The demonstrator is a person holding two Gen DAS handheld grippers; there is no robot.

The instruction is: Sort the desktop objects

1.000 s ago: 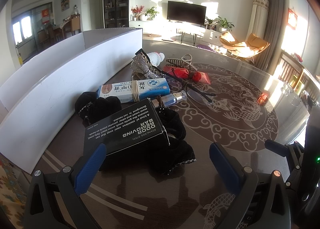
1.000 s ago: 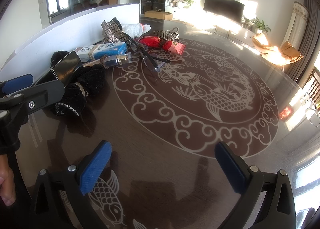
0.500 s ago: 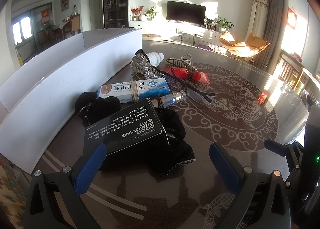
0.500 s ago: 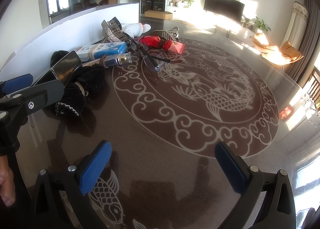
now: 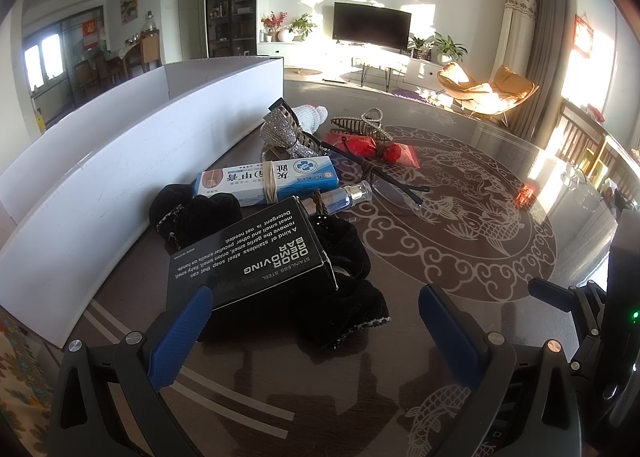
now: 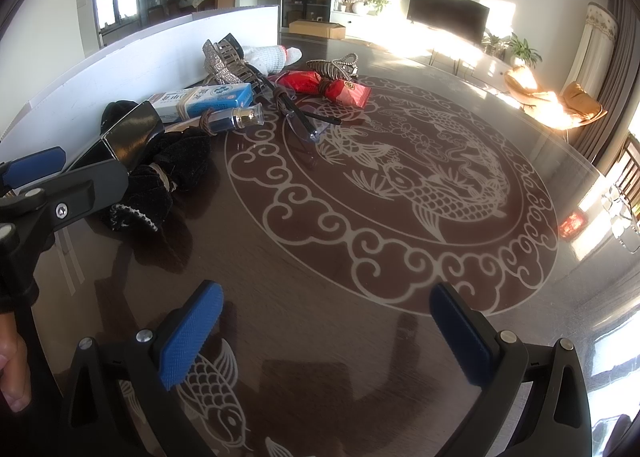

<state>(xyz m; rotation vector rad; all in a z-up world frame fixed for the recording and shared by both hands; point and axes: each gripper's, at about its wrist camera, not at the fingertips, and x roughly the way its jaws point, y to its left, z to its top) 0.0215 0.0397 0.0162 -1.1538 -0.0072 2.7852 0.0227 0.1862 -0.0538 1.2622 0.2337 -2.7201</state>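
**Black box first in line**

I hold my left gripper (image 5: pixel 312 321) and right gripper (image 6: pixel 324 333) spread wide, empty. The black box (image 5: pixel 248 253) lies atop dark cloth (image 5: pixel 344 297), beside the white divider (image 5: pixel 120 161), long axis slanting toward it.

Two boxes (image 5: pixel 248 253), two hair clips (image 5: pixel 286 133), one vial (image 5: pixel 344 195), one glasses (image 5: pixel 396 187).

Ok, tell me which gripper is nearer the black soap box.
Left. The left gripper is open right at the black soap box, one finger beside its near corner. The right gripper is open over bare table, off to the side.
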